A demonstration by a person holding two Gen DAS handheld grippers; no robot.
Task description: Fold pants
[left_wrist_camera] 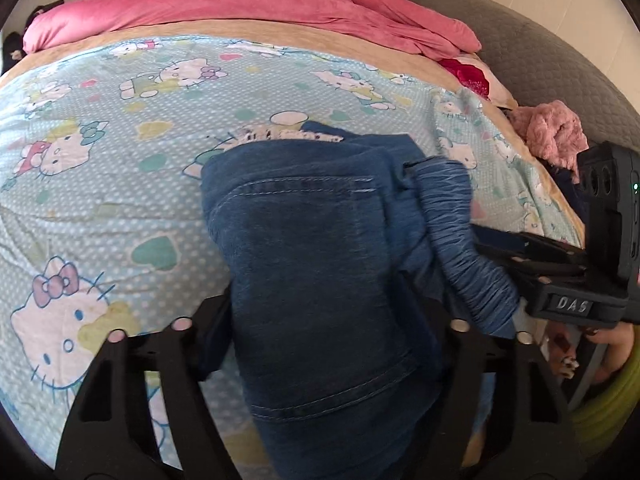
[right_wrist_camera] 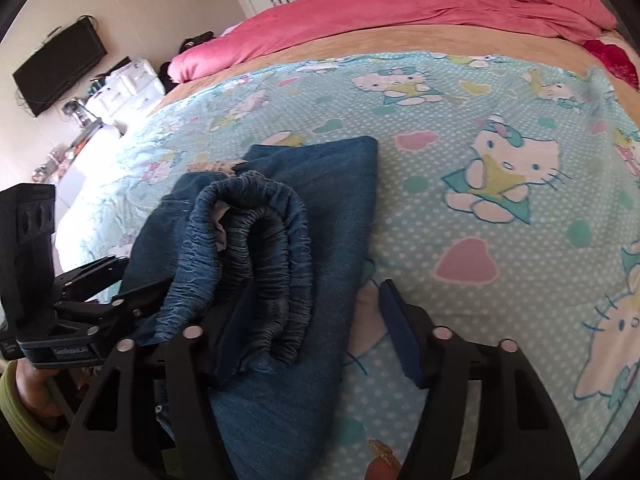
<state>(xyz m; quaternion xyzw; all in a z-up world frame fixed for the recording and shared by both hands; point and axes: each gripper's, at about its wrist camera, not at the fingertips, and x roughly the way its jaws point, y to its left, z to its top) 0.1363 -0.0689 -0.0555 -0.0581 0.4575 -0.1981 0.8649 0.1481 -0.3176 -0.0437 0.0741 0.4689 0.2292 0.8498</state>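
Blue denim pants [left_wrist_camera: 312,248] lie in a folded bundle on the Hello Kitty bedsheet [left_wrist_camera: 100,184], back pocket up, gathered elastic waistband [left_wrist_camera: 460,232] to the right. My left gripper [left_wrist_camera: 320,344] is open, its fingers spread on either side of the pants' near end. In the right wrist view the pants [right_wrist_camera: 332,208] show the rolled waistband [right_wrist_camera: 260,256] on top. My right gripper [right_wrist_camera: 316,332] is open, its jaws astride the waistband's near end without closing. The right gripper's body shows in the left wrist view [left_wrist_camera: 568,280], the left one's in the right wrist view [right_wrist_camera: 80,308].
A pink duvet [left_wrist_camera: 248,0] is heaped along the far side of the bed. A grey quilted headboard [left_wrist_camera: 540,64] and pink fluffy cloth [left_wrist_camera: 552,136] are at right. A TV [right_wrist_camera: 60,64] and cluttered dresser [right_wrist_camera: 120,88] stand beyond the bed's left edge.
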